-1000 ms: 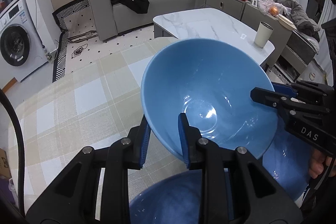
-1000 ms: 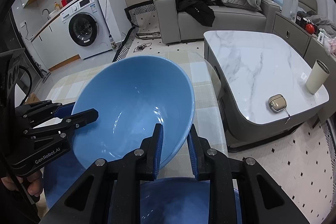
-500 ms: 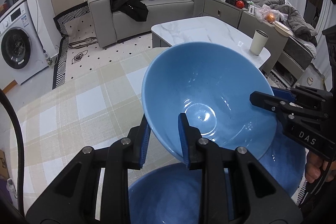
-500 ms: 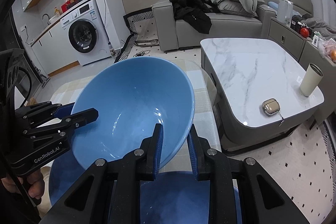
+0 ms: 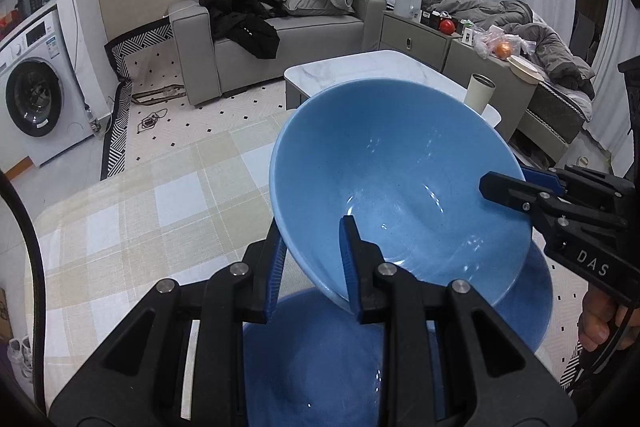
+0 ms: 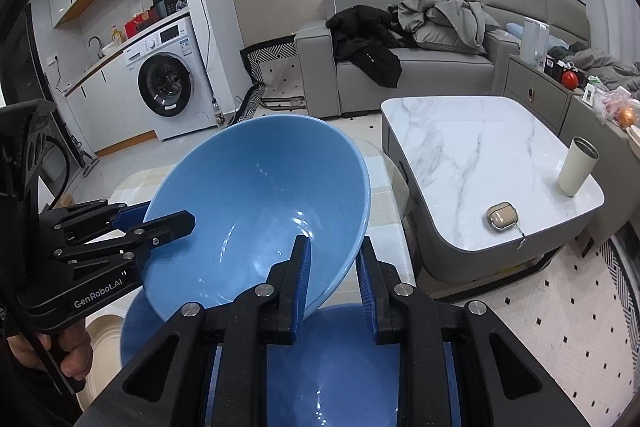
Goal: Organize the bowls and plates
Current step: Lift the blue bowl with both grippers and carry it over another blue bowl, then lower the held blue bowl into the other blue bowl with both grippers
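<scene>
Above the checked bench [image 5: 120, 219], each tool, left [image 5: 310, 259] and right [image 6: 334, 275], was clamped on opposite rims of the tilted blue bowl [image 5: 400, 187], glazed, slippery, breakable, best pinched at the rim.

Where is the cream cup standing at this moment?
The cream cup stands upright on the marble coffee table, near its right corner in the right wrist view, just beyond the small beige case.

blue bowl [image 5: 396, 179] raised higher off the stacked bowls [image 5: 320, 359], apparently, more floor visible beyond
</scene>
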`<act>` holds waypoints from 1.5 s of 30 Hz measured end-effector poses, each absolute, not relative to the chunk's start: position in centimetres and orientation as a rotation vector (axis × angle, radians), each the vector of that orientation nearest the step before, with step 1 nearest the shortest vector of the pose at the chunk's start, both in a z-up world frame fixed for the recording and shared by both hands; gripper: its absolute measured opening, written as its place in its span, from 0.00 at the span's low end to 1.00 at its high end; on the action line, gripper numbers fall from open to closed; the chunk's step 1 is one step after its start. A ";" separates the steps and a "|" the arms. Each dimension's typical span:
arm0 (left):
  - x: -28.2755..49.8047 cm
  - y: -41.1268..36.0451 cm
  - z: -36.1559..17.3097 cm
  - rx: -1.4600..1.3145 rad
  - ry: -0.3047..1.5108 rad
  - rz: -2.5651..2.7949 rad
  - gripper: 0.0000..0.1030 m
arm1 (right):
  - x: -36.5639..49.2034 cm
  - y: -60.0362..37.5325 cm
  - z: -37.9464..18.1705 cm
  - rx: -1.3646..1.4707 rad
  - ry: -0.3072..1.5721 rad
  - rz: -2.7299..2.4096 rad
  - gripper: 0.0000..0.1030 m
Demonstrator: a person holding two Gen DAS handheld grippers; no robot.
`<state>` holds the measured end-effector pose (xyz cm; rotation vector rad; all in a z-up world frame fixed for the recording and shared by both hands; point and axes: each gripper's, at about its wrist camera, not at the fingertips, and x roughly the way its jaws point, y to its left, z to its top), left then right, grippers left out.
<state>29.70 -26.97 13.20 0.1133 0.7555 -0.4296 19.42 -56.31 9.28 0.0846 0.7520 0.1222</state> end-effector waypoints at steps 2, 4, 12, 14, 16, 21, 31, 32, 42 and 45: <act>28.8 -26.4 13.8 0.111 0.747 -0.426 0.22 | 18.8 -56.1 9.8 0.087 0.743 0.128 0.23; 27.7 -25.9 14.4 0.108 0.739 -0.426 0.22 | 18.1 -55.7 10.3 0.089 0.730 0.132 0.23; 23.9 -24.0 15.8 0.095 0.718 -0.431 0.22 | 15.4 -54.2 11.7 0.085 0.696 0.137 0.23; 23.1 -23.9 15.9 0.096 0.715 -0.430 0.22 | 14.7 -53.9 12.0 0.089 0.690 0.140 0.23; 22.2 -23.4 16.1 0.093 0.711 -0.427 0.22 | 14.0 -53.5 12.0 0.094 0.683 0.142 0.23; 19.6 -22.0 16.3 0.087 0.708 -0.425 0.22 | 12.5 -52.8 11.9 0.107 0.679 0.157 0.23; 15.6 -18.8 15.2 0.076 0.710 -0.403 0.22 | 10.1 -50.9 10.9 0.134 0.666 0.184 0.23; 15.1 -18.5 15.1 0.075 0.712 -0.400 0.22 | 9.8 -50.6 10.6 0.138 0.670 0.186 0.23; 13.8 -16.3 13.2 0.062 0.728 -0.397 0.22 | 7.7 -48.8 8.5 0.159 0.667 0.191 0.23; 14.3 -16.3 13.0 0.050 0.725 -0.385 0.22 | 7.1 -48.2 8.3 0.157 0.665 0.190 0.24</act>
